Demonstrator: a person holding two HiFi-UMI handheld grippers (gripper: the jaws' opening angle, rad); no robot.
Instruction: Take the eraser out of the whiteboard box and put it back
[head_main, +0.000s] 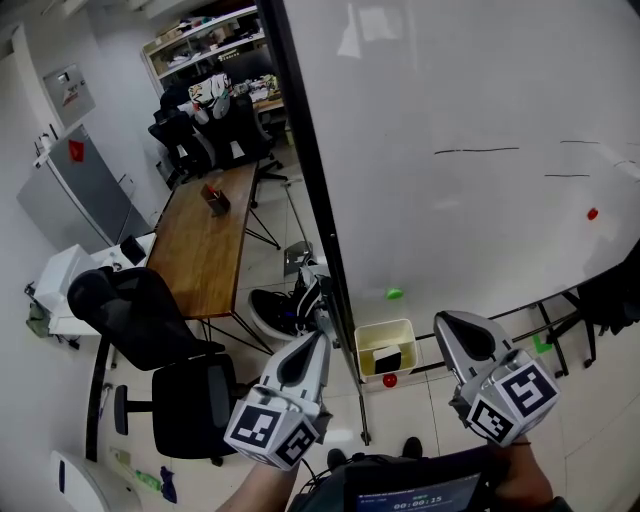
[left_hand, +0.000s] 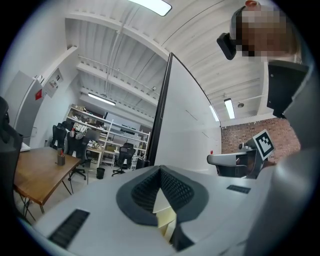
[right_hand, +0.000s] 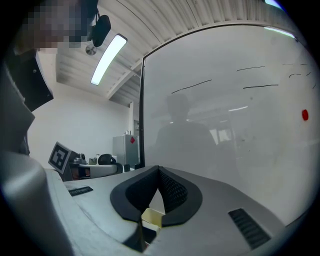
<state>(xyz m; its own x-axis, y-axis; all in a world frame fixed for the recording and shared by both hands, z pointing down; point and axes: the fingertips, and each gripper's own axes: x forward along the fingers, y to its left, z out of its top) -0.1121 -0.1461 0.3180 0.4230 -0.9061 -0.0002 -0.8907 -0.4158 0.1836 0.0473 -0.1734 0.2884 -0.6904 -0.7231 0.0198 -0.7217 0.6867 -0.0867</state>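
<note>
The left gripper (head_main: 320, 338) and right gripper (head_main: 442, 320) were both clenched, holding nothing. Between the two and touching neither, the eraser (head_main: 388, 360) sat inside the box (head_main: 371, 334) at the whiteboard's (head_main: 450, 100) foot.

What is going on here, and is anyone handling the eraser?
A person stands at a whiteboard with a gripper in each hand. The left gripper and the right gripper both have their jaws together with nothing between them. The dark eraser sits in the cream box at the board's lower edge, between the two grippers in the head view. Neither gripper touches it.
</note>
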